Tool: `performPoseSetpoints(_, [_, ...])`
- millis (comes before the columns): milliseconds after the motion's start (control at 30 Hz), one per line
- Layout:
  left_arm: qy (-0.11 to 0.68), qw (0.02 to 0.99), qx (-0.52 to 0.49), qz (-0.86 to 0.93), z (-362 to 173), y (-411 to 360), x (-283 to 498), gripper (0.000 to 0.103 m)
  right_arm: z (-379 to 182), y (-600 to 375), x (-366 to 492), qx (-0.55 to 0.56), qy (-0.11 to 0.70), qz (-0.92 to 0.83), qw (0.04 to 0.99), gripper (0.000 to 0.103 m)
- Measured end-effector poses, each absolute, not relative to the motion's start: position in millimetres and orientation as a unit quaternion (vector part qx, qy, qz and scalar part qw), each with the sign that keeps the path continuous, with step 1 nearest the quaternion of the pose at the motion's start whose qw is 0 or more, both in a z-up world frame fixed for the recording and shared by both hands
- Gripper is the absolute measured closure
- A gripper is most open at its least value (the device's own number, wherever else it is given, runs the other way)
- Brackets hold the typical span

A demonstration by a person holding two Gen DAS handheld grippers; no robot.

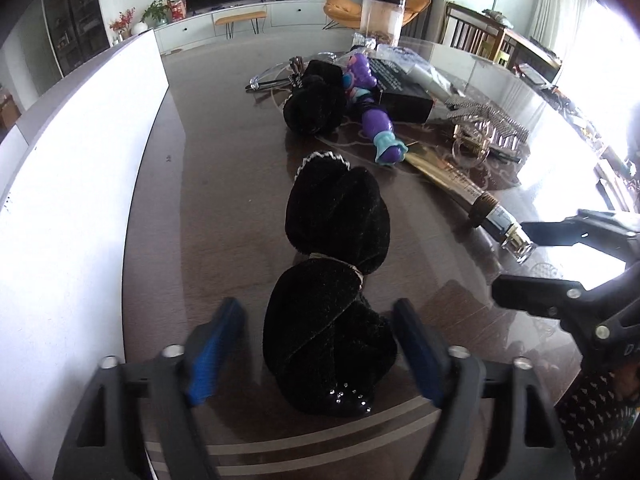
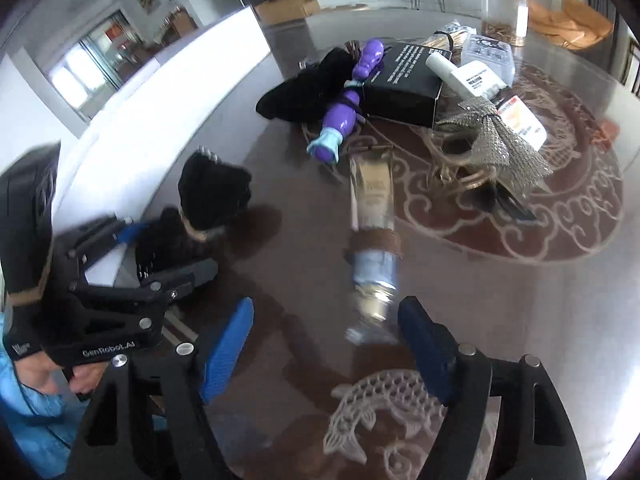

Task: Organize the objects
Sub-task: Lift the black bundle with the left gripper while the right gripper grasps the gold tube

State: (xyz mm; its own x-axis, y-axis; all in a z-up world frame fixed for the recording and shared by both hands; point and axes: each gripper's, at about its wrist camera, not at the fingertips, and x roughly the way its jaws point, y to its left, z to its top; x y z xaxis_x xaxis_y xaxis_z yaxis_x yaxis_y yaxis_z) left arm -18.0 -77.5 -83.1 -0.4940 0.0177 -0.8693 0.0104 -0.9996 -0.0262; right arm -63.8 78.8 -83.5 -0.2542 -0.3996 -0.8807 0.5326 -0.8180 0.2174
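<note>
Left wrist view looks down on a black velvet bow (image 1: pixel 334 276) lying lengthwise on the dark tabletop (image 1: pixel 224 168), its lower lobe between the blue fingers (image 1: pixel 212 356) of the left gripper (image 1: pixel 320 352). Those fingers stand wide, with clear gaps on both sides, so the bow is not held; its place close to the white box (image 1: pixel 80 184) along the left of the frame suggests it has been set apart from the heap, perhaps as the first item of a sorted row.

A second black velvet bow (image 1: pixel 316 100) lies in the pile at upper centre, making two. Beside it are one purple toy (image 1: pixel 374 120), one black carton (image 1: pixel 400 92), one glittery silver bow (image 1: pixel 480 116) and, behind them, one clear jar (image 1: pixel 382 16).

Right wrist view, somewhat motion-blurred, shows a gold tube (image 2: pixel 372 216) lying lengthwise at centre frame, its cap end pointing toward the right gripper (image 2: pixel 324 344). That gripper's fingers (image 2: pixel 228 344) sit at a middling width on either side of the cap end without pressing it, as far as the blur lets me judge. This looks like the approach to a grasp on the tube, the next thing to sort. One white bottle (image 2: pixel 464 74) rests on the carton, with one labelled packet (image 2: pixel 522 118) just right of the silver bow.
</note>
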Motion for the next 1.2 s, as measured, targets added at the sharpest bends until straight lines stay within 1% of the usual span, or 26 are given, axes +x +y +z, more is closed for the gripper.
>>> performPoseSetpoints(133, [0.002,-0.005,-0.505,0.863,-85,-73,-20,0.020,-84,80,-69,0.547,0.091,-0.794,0.250,0.026])
performPoseSetpoints(200, [0.003,-0.003,-0.509,0.861,-86,-74,-20,0.015,-88,82,-74,0.559,0.099,-0.791,0.231,0.025])
performPoseSetpoints(267, [0.001,-0.006,-0.511,0.859,-89,-77,-20,0.002,-87,86,-74,0.564,0.103,-0.788,0.223,0.017])
performPoseSetpoints(300, [-0.002,-0.009,-0.511,0.859,-90,-78,-21,0.000,-88,86,-73,0.566,0.105,-0.787,0.223,0.013])
performPoseSetpoints(367, [-0.005,-0.014,-0.508,0.861,-91,-81,-21,0.000,-91,85,-69,0.563,0.114,-0.787,0.223,0.009])
performPoseSetpoints(433, [-0.005,-0.015,-0.507,0.862,-91,-81,-22,0.000,-94,85,-65,0.553,0.125,-0.794,0.220,0.001])
performPoseSetpoints(467, [-0.005,-0.015,-0.507,0.862,-91,-81,-23,0.000,-95,86,-63,0.547,0.126,-0.798,0.220,0.000])
performPoseSetpoints(567, [-0.005,-0.016,-0.506,0.862,-92,-81,-24,0.000,-98,87,-60,0.525,0.136,-0.813,0.211,0.000])
performPoseSetpoints(700, [-0.005,-0.015,-0.501,0.865,-92,-81,-23,0.000,-99,87,-60,0.504,0.126,-0.830,0.201,0.000])
performPoseSetpoints(900, [-0.004,-0.015,-0.505,0.863,-92,-79,-25,0.000,-95,88,-53,0.518,0.121,-0.826,0.184,0.000])
performPoseSetpoints(1033, [0.019,0.017,-0.531,0.847,-89,-73,-32,0.000,-93,89,-55,0.535,0.131,-0.812,0.195,0.000])
performPoseSetpoints(1067, [0.027,0.019,-0.525,0.850,-86,-71,-31,0.000,-92,92,-58,0.543,0.125,-0.806,0.198,0.000])
performPoseSetpoints(1167, [0.045,0.022,-0.509,0.860,-78,-68,-32,0.000,-78,104,-71,0.559,0.062,-0.797,0.220,0.001])
performPoseSetpoints(1200, [0.044,0.022,-0.510,0.859,-77,-69,-35,0.000,-73,106,-77,0.563,0.048,-0.794,0.224,0.003])
